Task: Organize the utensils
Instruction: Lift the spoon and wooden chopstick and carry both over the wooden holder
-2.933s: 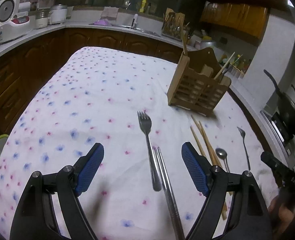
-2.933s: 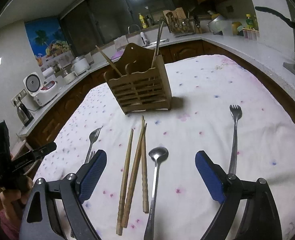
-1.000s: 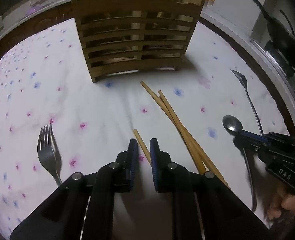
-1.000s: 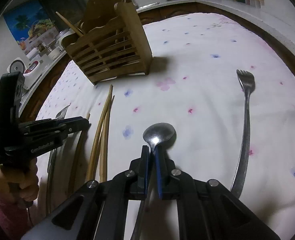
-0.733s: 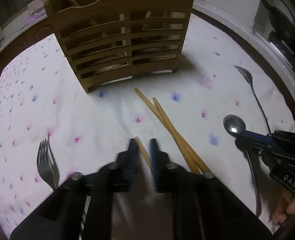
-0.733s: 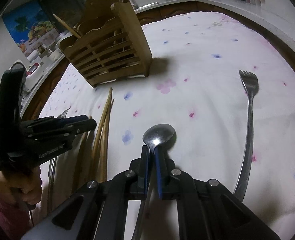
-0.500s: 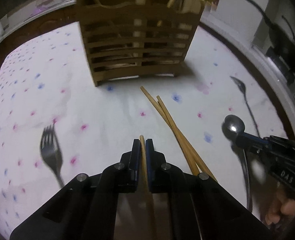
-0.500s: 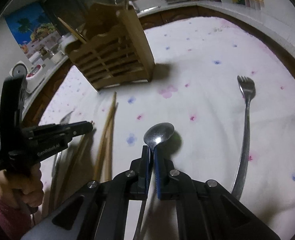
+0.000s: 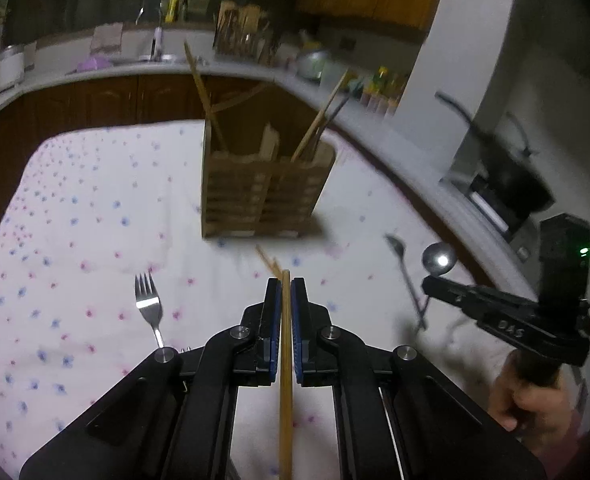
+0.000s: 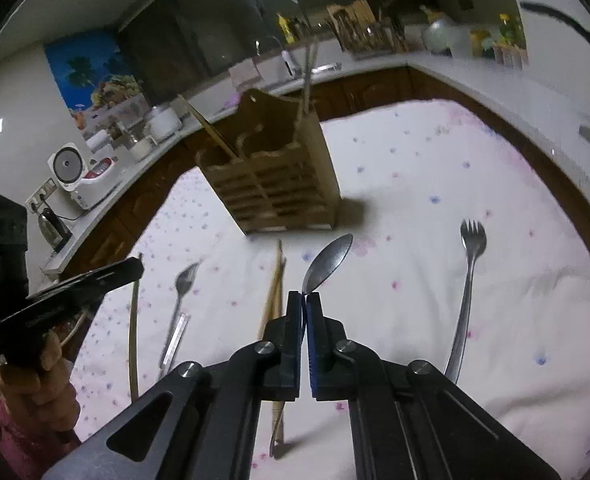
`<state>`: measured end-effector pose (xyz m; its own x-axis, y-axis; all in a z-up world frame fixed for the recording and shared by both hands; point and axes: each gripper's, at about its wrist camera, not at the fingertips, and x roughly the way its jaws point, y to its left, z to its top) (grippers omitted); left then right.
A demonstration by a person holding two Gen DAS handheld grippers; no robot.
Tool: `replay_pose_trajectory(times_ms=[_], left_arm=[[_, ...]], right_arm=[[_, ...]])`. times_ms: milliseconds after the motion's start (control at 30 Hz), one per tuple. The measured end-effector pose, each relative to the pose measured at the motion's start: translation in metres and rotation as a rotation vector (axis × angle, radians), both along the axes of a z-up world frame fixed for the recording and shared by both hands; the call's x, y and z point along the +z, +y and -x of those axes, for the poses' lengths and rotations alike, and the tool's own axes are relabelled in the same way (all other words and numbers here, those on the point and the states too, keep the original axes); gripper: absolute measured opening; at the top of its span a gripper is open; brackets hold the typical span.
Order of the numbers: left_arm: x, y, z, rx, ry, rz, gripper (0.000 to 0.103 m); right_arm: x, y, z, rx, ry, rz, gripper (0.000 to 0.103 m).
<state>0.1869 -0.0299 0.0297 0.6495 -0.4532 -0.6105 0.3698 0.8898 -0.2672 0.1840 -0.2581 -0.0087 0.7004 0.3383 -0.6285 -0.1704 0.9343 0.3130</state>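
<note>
My left gripper is shut on a wooden chopstick, lifted above the flowered cloth; it also shows in the right wrist view. My right gripper is shut on a metal spoon, lifted; its bowl shows in the left wrist view. The wooden utensil holder stands ahead with chopsticks in it; it also shows in the right wrist view. Two wooden chopsticks lie on the cloth between the grippers.
A fork lies left on the cloth, with a metal chopstick beside it. Another fork lies right. A pan sits on the counter at right. A rice cooker stands at back left.
Both grippers closed on their utensils and rose from the cloth: the left lifted a chopstick, the right lifted the spoon. The holder now looks farther off.
</note>
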Motion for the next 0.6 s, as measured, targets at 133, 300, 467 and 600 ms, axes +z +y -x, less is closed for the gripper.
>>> replay_pose_trajectory(times_ms=[133, 300, 467, 600], left_arm=[[0.019, 0.016, 0.014, 0.026, -0.052, 0.05, 0.004], [0.036, 0.035, 0.026, 0.057, -0.115, 0.101, 0.004], [0.044, 0.049, 0.033, 0.091, -0.147, 0.126, 0.004], [0.047, 0.055, 0.033, 0.112, -0.161, 0.135, 0.004]], right_arm=[[0.016, 0.007, 0.008, 0.007, -0.052, 0.016, 0.002], [0.032, 0.013, 0.014, 0.013, -0.099, 0.024, 0.002], [0.044, 0.017, 0.017, 0.015, -0.134, 0.039, 0.002], [0.051, 0.02, 0.015, 0.018, -0.153, 0.044, 0.002]])
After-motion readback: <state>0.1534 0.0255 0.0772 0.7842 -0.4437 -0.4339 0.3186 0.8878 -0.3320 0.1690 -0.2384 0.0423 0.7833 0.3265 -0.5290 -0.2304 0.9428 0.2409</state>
